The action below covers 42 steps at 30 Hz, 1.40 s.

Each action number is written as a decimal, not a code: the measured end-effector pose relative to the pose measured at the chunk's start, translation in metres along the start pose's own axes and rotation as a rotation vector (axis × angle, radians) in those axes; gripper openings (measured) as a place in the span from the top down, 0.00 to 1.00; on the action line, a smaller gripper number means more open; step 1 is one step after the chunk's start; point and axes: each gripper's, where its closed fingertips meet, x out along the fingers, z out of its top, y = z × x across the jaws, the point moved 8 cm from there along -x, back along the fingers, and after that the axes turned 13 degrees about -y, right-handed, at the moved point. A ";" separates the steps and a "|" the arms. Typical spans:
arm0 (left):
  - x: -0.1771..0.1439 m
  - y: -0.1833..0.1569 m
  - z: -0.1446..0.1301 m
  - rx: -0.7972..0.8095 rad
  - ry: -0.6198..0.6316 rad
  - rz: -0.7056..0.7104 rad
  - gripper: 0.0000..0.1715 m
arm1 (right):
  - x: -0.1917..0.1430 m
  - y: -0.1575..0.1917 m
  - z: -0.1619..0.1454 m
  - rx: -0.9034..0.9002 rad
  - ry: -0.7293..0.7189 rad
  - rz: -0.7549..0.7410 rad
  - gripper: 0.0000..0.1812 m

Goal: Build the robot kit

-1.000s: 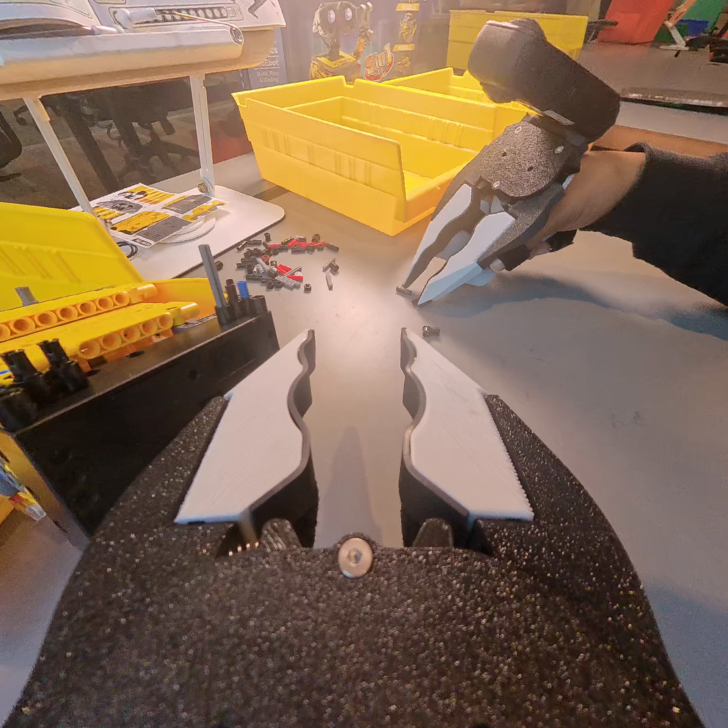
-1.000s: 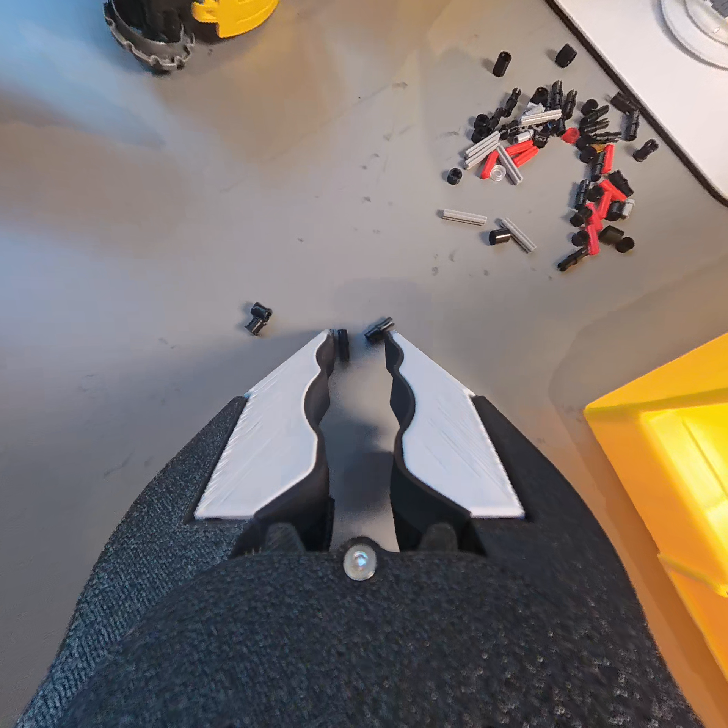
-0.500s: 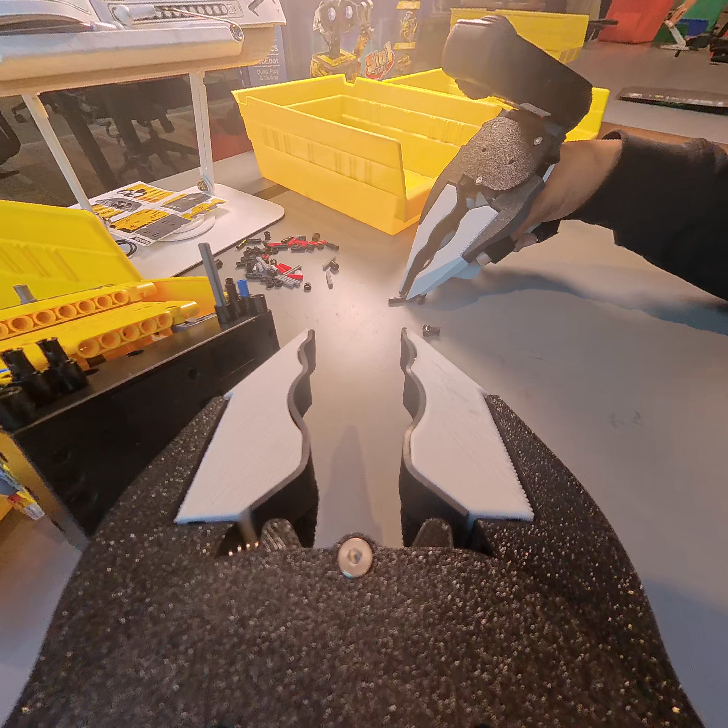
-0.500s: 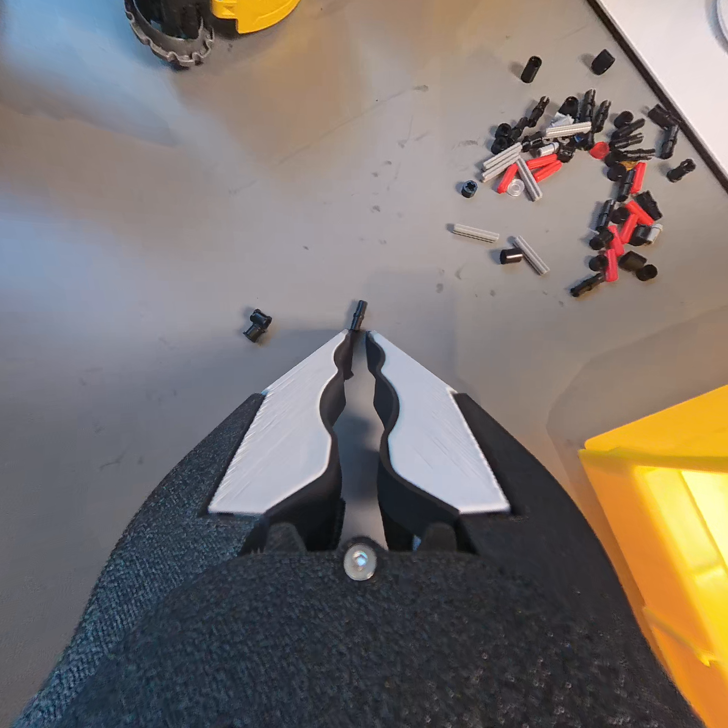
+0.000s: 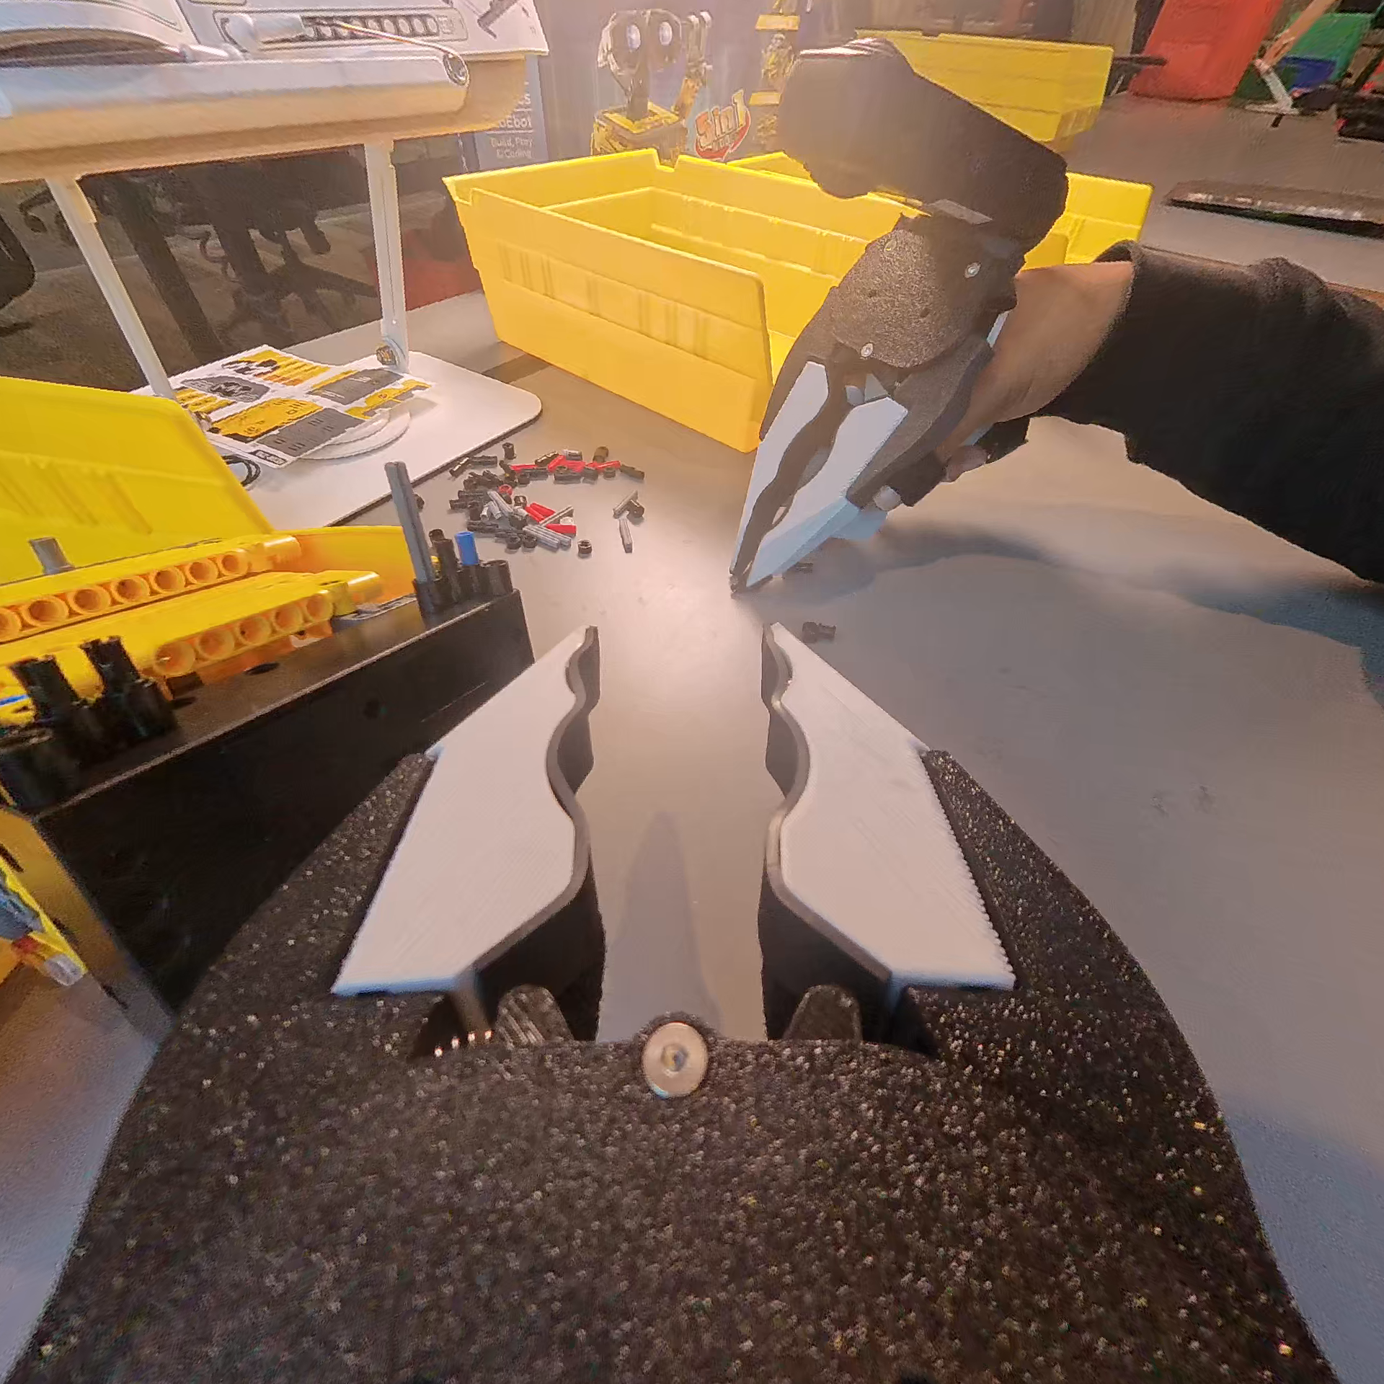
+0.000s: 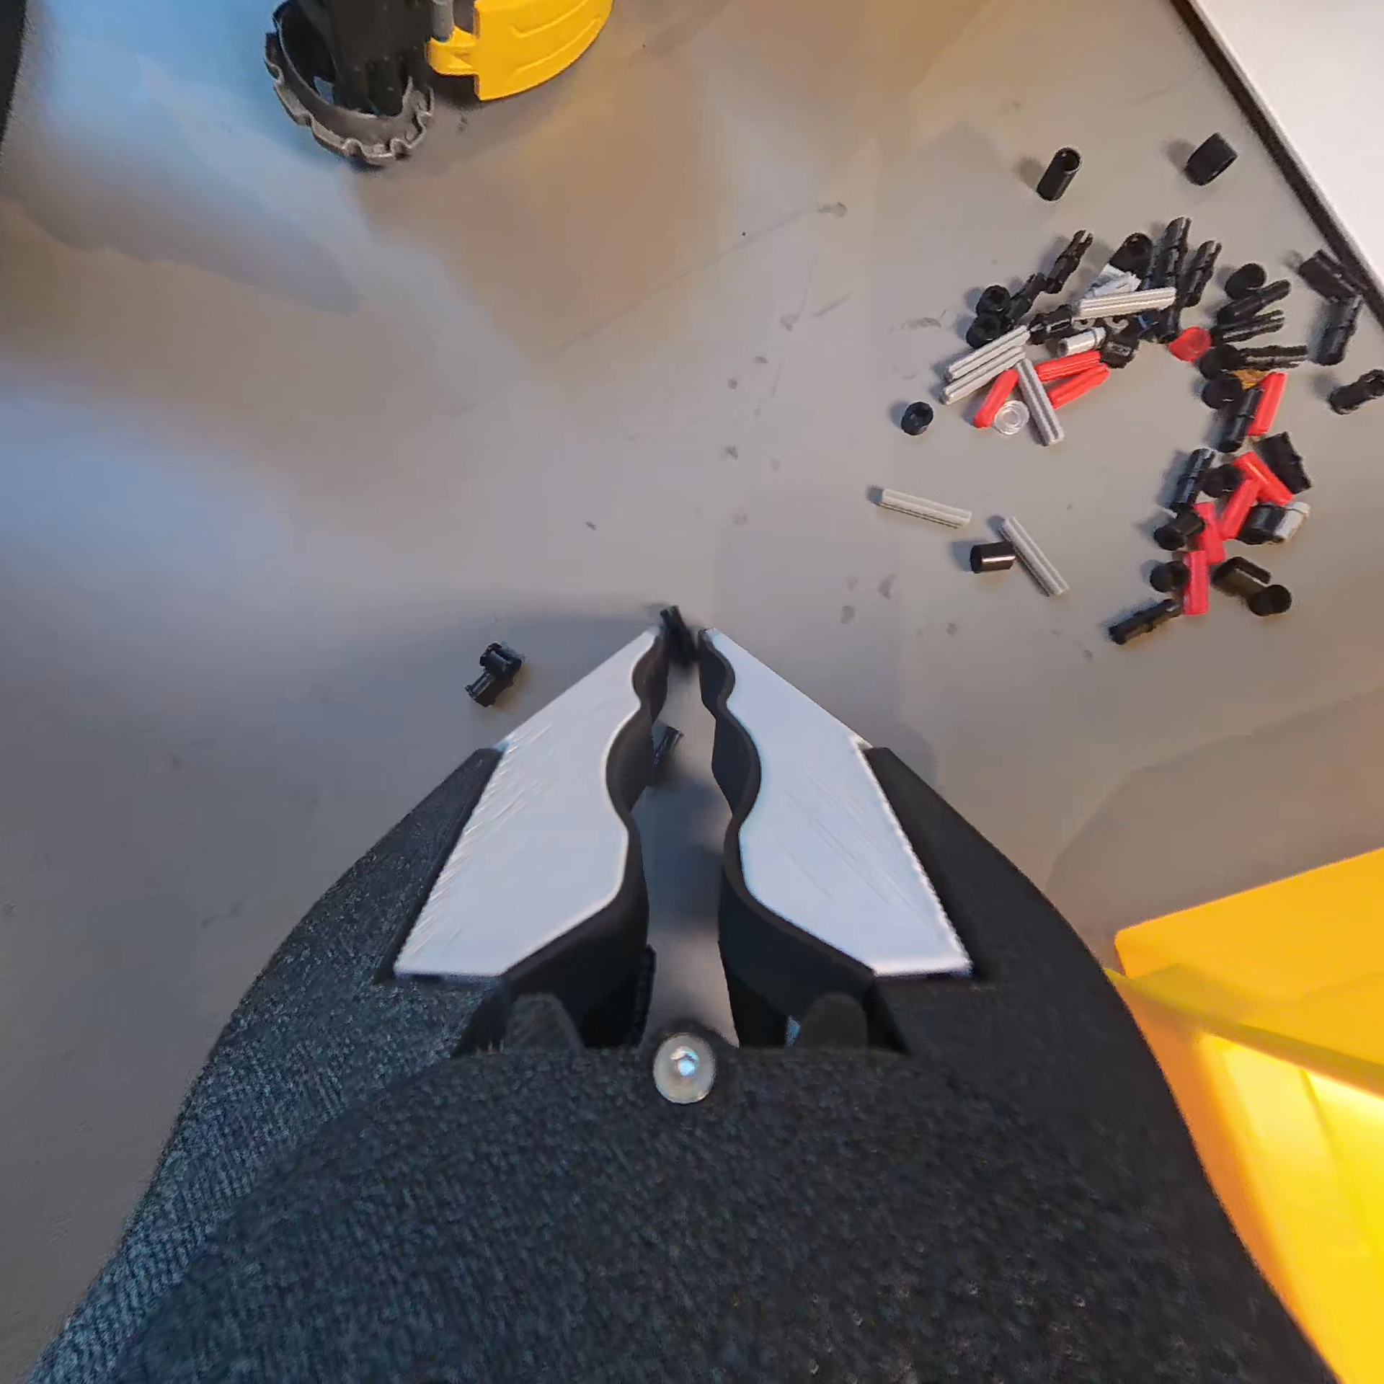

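My right gripper (image 6: 681, 636) is shut on a small black pin (image 6: 676, 627) at its fingertips, just above the grey table. In the left wrist view it (image 5: 741, 583) points steeply down, held by a hand in a dark sleeve. A second black pin (image 6: 664, 743) lies on the table under its fingers. A black connector (image 6: 494, 672) lies to their left and also shows in the left wrist view (image 5: 818, 630). My left gripper (image 5: 680, 653) is open and empty, low over the table, facing the right gripper.
A pile of small black, red and grey pins (image 6: 1168, 404) (image 5: 539, 502) lies near a white stand base (image 5: 449, 419). Yellow bins (image 5: 636, 299) (image 6: 1273, 1048) stand behind. A black block with yellow beams (image 5: 262, 719) is at the left. A toothed grey wheel (image 6: 352, 120) lies far off. Some 15 centimeters of space lies between my two pairs of fingers. My right tips are roughly 5 centimeters from the black connector (image 6: 494, 672).
My right gripper has closed from open onto one black pin and moved slightly forward; the other pin now lies under its fingers. My left gripper has not moved.
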 end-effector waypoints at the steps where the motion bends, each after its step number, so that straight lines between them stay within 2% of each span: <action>1: 0.000 0.000 0.000 0.000 0.001 0.000 0.76 | 0.000 0.000 0.000 -0.008 0.003 -0.001 0.97; 8: 0.000 0.001 0.000 -0.007 0.001 -0.002 0.76 | -0.003 0.027 0.000 -0.102 0.015 0.127 0.97; 13: 0.002 0.000 -0.001 -0.001 0.014 -0.003 0.76 | -0.003 0.036 -0.003 -0.135 0.026 0.125 0.95; 18: 0.001 0.000 -0.001 -0.002 0.012 0.001 0.76 | -0.018 0.027 0.000 -0.095 -0.063 0.036 0.92; 22: 0.002 0.000 -0.001 0.000 0.013 -0.001 0.76 | -0.034 0.016 -0.011 -0.045 -0.091 -0.061 0.90; 28: 0.003 -0.002 -0.002 0.015 0.024 -0.003 0.76 | -0.032 0.019 -0.026 -0.014 -0.075 -0.093 0.90; 36: 0.002 -0.001 -0.002 0.010 0.018 -0.001 0.76 | -0.027 0.019 -0.025 -0.016 -0.064 -0.098 0.90; 42: 0.002 -0.001 -0.002 0.008 0.017 -0.003 0.76 | -0.026 0.015 -0.023 -0.005 -0.055 -0.118 0.96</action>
